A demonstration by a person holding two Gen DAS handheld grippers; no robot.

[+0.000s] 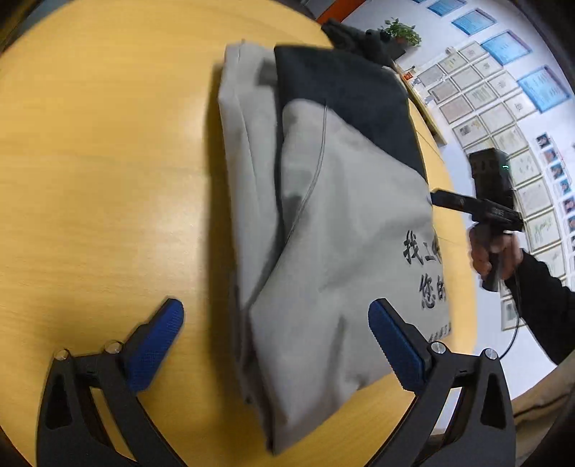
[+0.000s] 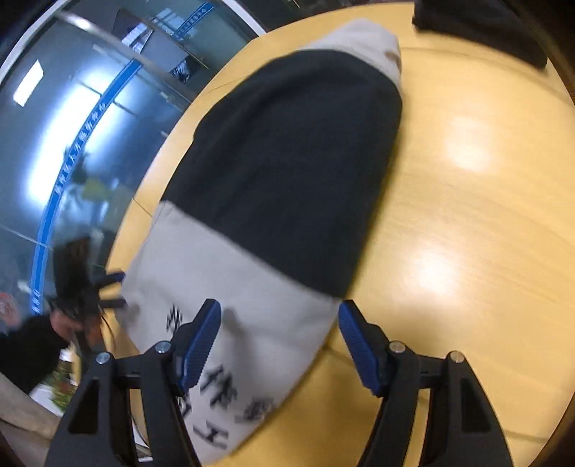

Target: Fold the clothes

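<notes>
A folded grey garment (image 1: 345,230) with a dark navy panel (image 1: 345,93) and black printed characters lies on the round yellow table (image 1: 107,161). My left gripper (image 1: 276,305) hovers open above its near end, one blue pad over bare wood and the other over cloth. At the garment's right edge is my right gripper (image 1: 436,197), held by a hand. In the right wrist view the same garment (image 2: 251,280) runs away from me, and my right gripper (image 2: 279,306) stands open over its printed grey end, pressing on nothing. The blurred left gripper (image 2: 111,287) sits at the garment's left edge.
Another dark garment (image 2: 481,25) lies at the table's far edge, also visible as a dark heap (image 1: 355,34) beside a potted plant (image 1: 402,30). A wall of framed certificates (image 1: 485,107) stands beyond the table; a glass partition (image 2: 72,125) stands on the other side.
</notes>
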